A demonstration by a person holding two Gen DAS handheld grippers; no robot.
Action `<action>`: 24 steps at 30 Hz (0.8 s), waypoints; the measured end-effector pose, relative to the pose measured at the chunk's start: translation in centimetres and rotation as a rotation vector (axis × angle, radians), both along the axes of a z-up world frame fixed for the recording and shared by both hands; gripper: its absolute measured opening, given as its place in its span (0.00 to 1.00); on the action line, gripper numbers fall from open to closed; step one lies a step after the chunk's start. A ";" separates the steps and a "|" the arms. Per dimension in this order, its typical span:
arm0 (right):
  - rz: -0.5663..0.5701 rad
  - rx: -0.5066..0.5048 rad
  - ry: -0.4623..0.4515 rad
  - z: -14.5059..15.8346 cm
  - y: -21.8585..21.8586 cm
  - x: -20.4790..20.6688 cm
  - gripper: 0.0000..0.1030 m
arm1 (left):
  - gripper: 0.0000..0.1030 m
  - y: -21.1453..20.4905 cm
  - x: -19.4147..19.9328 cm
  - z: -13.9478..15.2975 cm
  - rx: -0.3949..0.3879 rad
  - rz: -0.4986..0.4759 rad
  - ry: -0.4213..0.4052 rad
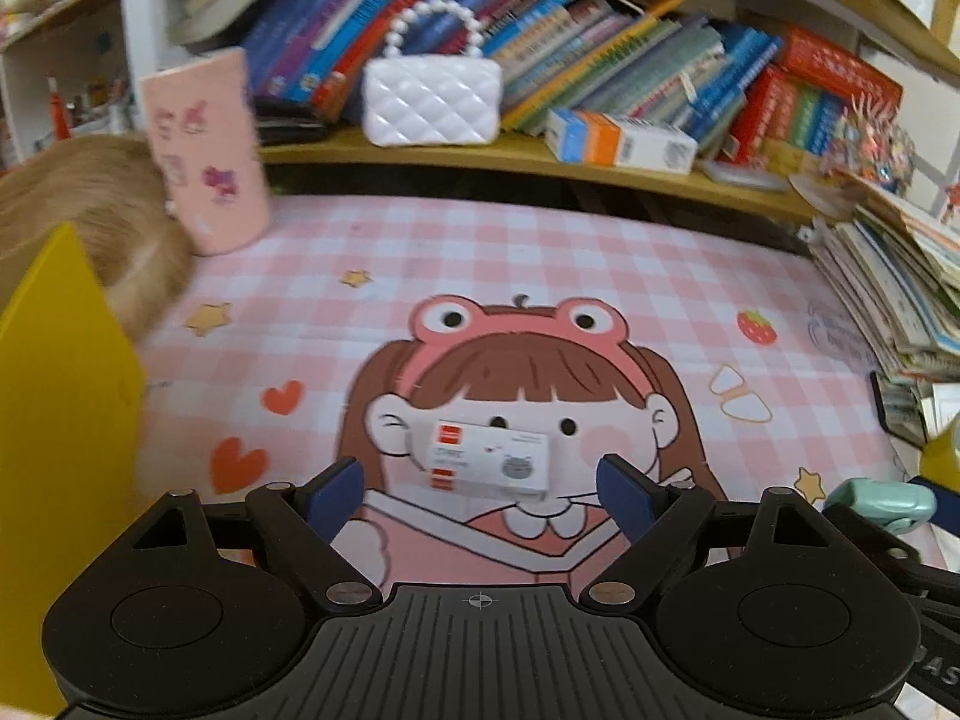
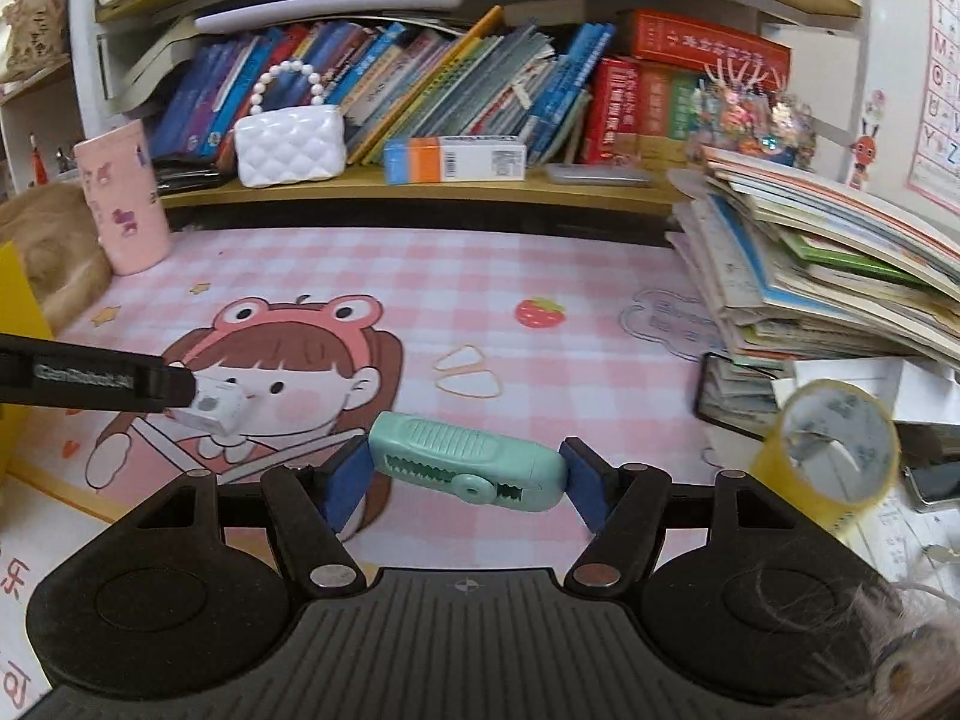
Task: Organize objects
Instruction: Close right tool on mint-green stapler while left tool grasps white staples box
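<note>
A small white box (image 1: 489, 459) with red labels and a grey cartoon face lies on the pink checked desk mat (image 1: 540, 276), just ahead of my left gripper (image 1: 480, 489). The left gripper is open, its blue pads apart on either side of the box, not touching it. The box also shows in the right wrist view (image 2: 213, 407) beside the left gripper's finger. My right gripper (image 2: 467, 477) is shut on a mint green correction tape dispenser (image 2: 468, 461), held crosswise above the mat. The dispenser shows at the right edge of the left wrist view (image 1: 882, 501).
A pink cup (image 2: 123, 204) stands at the mat's back left. A white quilted purse (image 2: 291, 141) and an orange-blue box (image 2: 453, 159) sit on the book shelf. A book stack (image 2: 828, 276) and a tape roll (image 2: 834, 444) are at right. A yellow panel (image 1: 54, 420) is at left.
</note>
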State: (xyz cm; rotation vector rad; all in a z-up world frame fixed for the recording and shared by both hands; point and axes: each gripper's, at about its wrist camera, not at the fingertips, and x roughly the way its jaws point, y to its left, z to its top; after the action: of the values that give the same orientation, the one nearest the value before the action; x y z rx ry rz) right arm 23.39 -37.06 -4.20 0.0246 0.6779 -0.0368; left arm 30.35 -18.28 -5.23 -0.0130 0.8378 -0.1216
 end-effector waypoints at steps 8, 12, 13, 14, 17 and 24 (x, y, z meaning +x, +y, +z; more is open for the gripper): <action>-0.007 0.004 0.008 0.0 -0.4 0.1 0.63 | 0.82 -0.4 2.1 -2.3 -0.011 0.008 0.015; 0.006 -0.018 -0.001 0.4 -0.1 -0.1 0.63 | 0.79 -0.7 2.8 -3.1 0.008 0.019 0.029; 0.009 -0.019 -0.003 0.5 0.0 -0.1 0.63 | 0.76 -0.7 2.9 -3.3 0.007 0.013 0.034; 0.012 -0.019 -0.004 0.5 0.0 -0.2 0.63 | 0.71 -0.9 2.8 -3.4 0.017 0.009 0.029; 0.012 -0.007 -0.001 0.7 0.2 -0.2 0.63 | 0.51 -1.1 2.6 -3.3 0.048 -0.010 0.010; 0.033 0.024 0.009 1.2 1.2 -0.7 0.63 | 0.51 1.0 0.7 -0.9 -0.053 0.019 -0.008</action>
State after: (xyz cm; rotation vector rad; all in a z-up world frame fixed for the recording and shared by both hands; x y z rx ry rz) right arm 22.71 -35.91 -2.99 0.0366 0.6872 0.0029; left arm 31.09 -17.27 -6.16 -0.0699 0.8265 -0.1260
